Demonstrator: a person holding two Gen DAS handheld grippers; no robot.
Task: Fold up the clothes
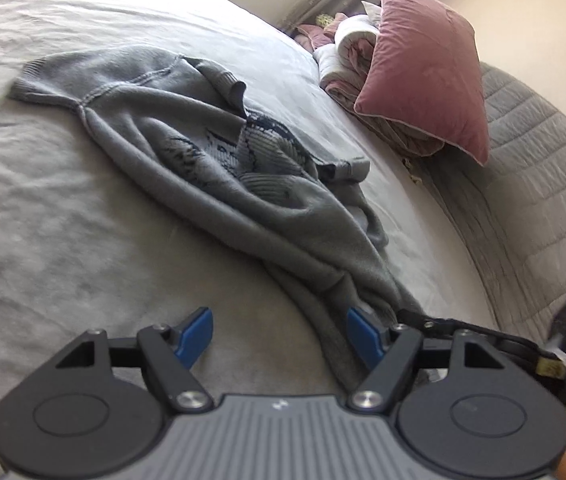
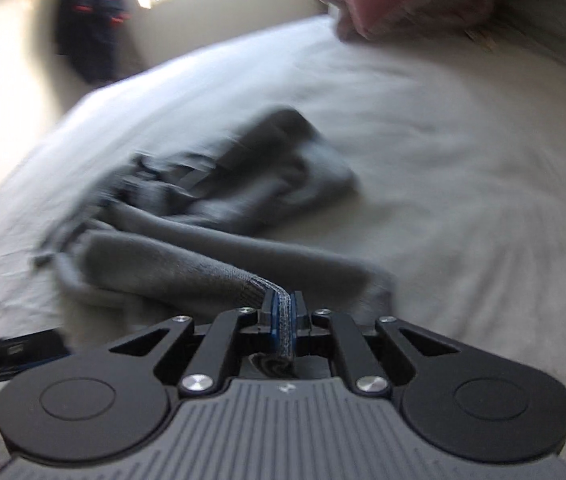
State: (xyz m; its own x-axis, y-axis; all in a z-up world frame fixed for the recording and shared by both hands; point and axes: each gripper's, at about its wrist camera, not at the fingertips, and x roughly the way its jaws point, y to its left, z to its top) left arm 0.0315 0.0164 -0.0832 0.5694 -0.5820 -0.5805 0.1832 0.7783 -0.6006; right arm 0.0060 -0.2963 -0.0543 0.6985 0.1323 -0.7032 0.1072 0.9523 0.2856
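A grey sweater (image 1: 187, 140) with a dark printed pattern lies crumpled and stretched diagonally across the bed. Its near end runs down past the right blue pad (image 1: 363, 338) of my left gripper (image 1: 281, 334), which stands open just above the sheet with bare sheet between its fingers. In the right wrist view the sweater (image 2: 211, 200) looks blurred. My right gripper (image 2: 283, 308) is shut on its ribbed hem, which sticks up between the blue pads. The right gripper (image 1: 563, 340) also shows at the right edge of the left wrist view.
The bed is covered by a light grey sheet (image 1: 63, 240). A pink pillow (image 1: 427, 68) leans on folded bedding (image 1: 347, 60) at the head end, beside a quilted grey headboard (image 1: 543, 168). A dark garment (image 2: 87, 24) hangs by the wall beyond the bed.
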